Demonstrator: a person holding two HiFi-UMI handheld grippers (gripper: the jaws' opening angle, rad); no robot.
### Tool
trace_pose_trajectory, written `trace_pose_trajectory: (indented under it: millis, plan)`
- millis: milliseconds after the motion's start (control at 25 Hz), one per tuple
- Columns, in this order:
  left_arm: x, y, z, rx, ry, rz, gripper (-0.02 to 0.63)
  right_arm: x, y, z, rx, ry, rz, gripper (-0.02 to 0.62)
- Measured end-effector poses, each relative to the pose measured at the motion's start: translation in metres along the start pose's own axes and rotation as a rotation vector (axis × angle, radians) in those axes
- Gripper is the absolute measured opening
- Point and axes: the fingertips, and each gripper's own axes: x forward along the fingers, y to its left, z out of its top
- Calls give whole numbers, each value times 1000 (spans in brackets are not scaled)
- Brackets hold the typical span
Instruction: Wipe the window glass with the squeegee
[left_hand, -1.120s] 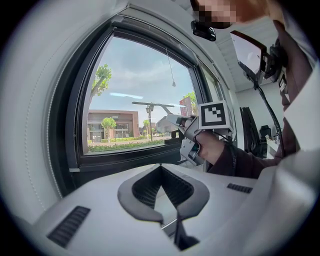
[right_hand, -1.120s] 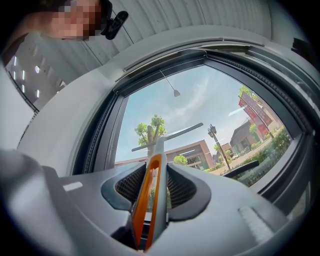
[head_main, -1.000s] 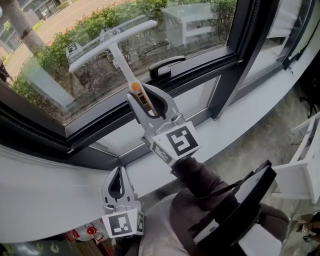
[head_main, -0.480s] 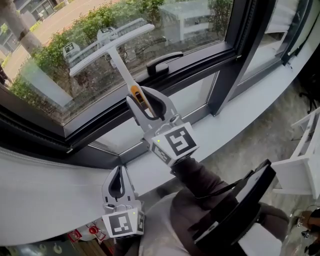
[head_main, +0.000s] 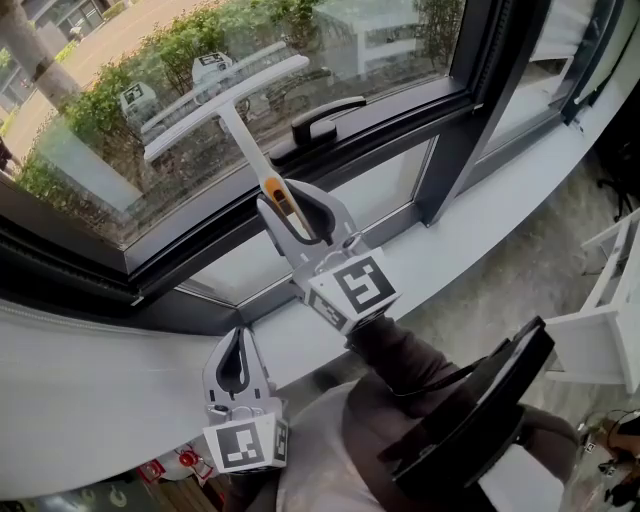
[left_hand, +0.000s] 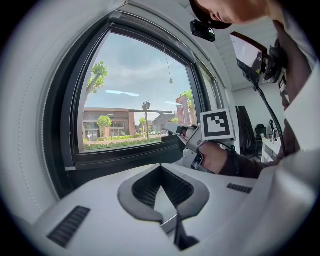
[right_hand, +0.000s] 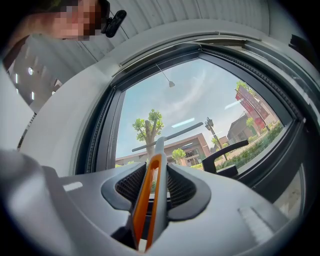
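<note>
Orange plastic is showing along the handle of the squeegee (head_main: 224, 104), and that handle is sitting clamped between the jaws of the right hand-held gripper (head_main: 283, 203). The ribbed pads are pressing it from both sides. The pale shaft is reaching up and away from the gripper to the long white blade, which is lying across the window glass (head_main: 90, 110). The blade is slanting, its left end lower than its right. It is resting in the lower part of the pane, above the dark frame (head_main: 200, 245) and just left of the black window handle (head_main: 325, 118). A faint reflection of the blade is showing in the glass beside it.

The left hand-held gripper (head_main: 237, 340) is hanging low and close to the person's body, well apart from the squeegee, over the white window sill (head_main: 470, 225). Its jaws are closed tip to tip, and nothing is sitting between them.

A dark sleeve (head_main: 400, 360) is running back from the right gripper. Outside the glass, green bushes (head_main: 190, 35) and a paved road (head_main: 120, 30) are showing.
</note>
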Motion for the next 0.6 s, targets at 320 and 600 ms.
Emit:
trace_pose_trajectory:
  millis: [320,600]
  plan:
    - [4,-3,2,8,-1,-12,0,-5,1,-10,27,20,14,126]
    - [5,-4,1,7,1,-16,0,-7,2,-18,56,37,26,124]
